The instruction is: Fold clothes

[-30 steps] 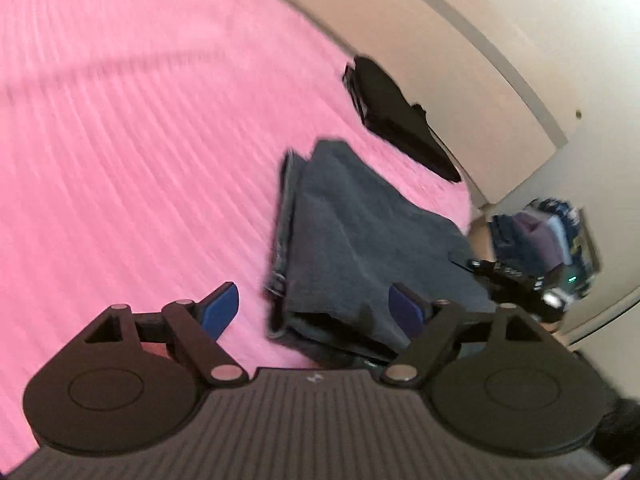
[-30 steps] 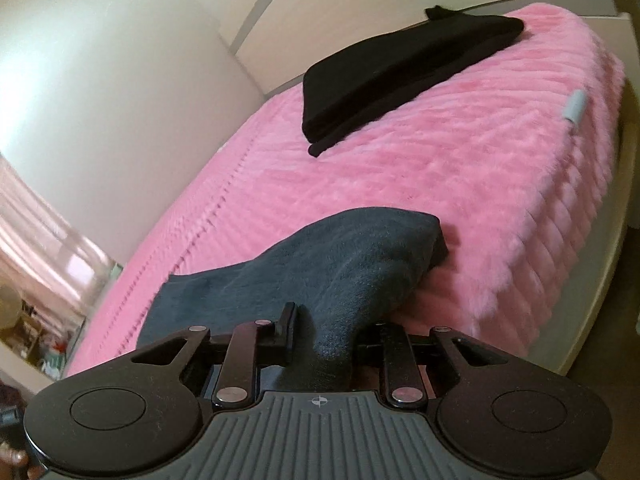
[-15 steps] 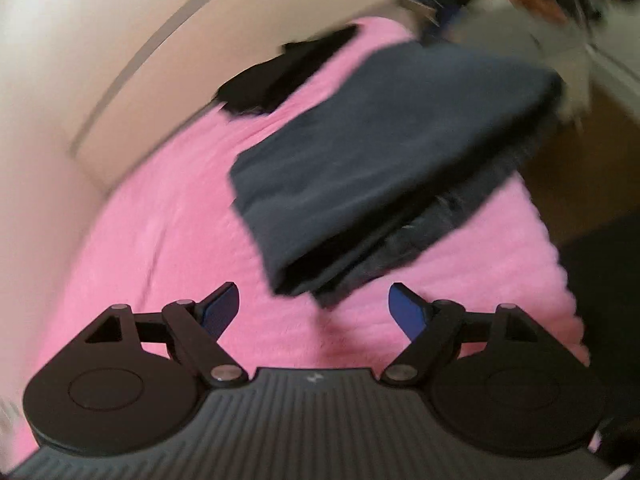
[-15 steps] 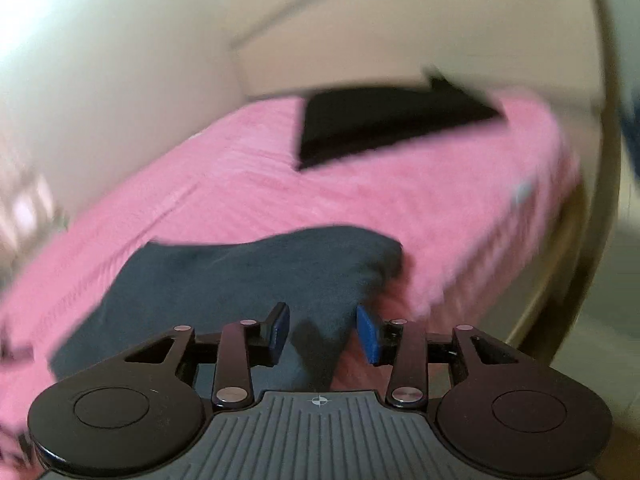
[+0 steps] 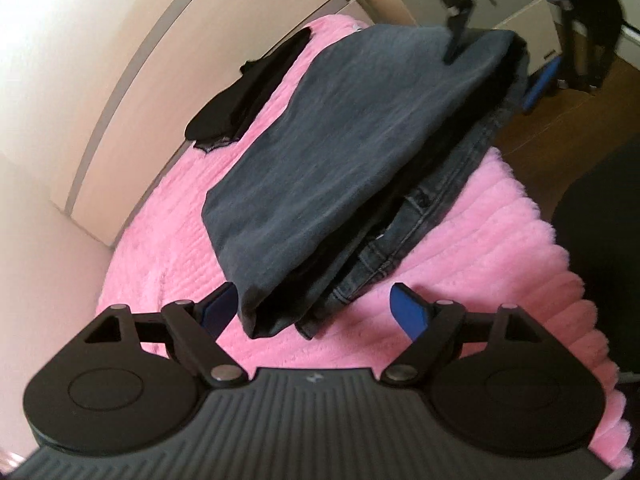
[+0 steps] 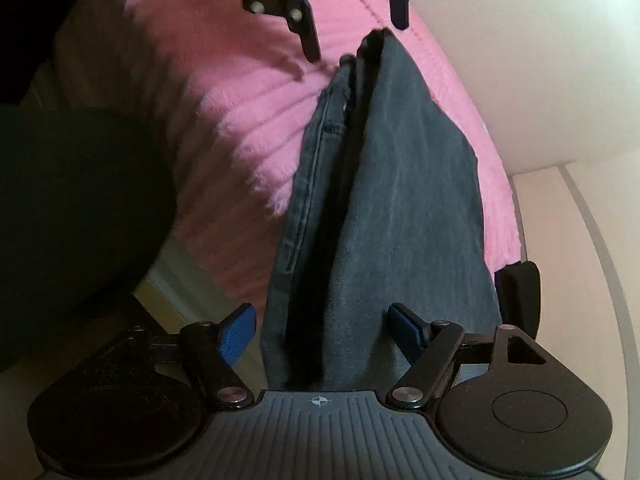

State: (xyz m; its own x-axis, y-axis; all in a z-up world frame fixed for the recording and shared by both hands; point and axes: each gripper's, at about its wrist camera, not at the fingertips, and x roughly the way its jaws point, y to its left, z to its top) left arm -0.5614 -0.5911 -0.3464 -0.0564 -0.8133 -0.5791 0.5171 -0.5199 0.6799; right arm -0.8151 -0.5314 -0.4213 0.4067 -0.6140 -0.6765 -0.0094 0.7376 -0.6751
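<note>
Folded grey jeans on pink blanket near the bed's edge, layered hems toward six o'clock in the left view. Left gripper spread wide, one near corner of the stack between its blue pads, nothing pinched. Right gripper likewise wide astride the opposite end. Black garment at eleven o'clock, by the headboard.
</note>
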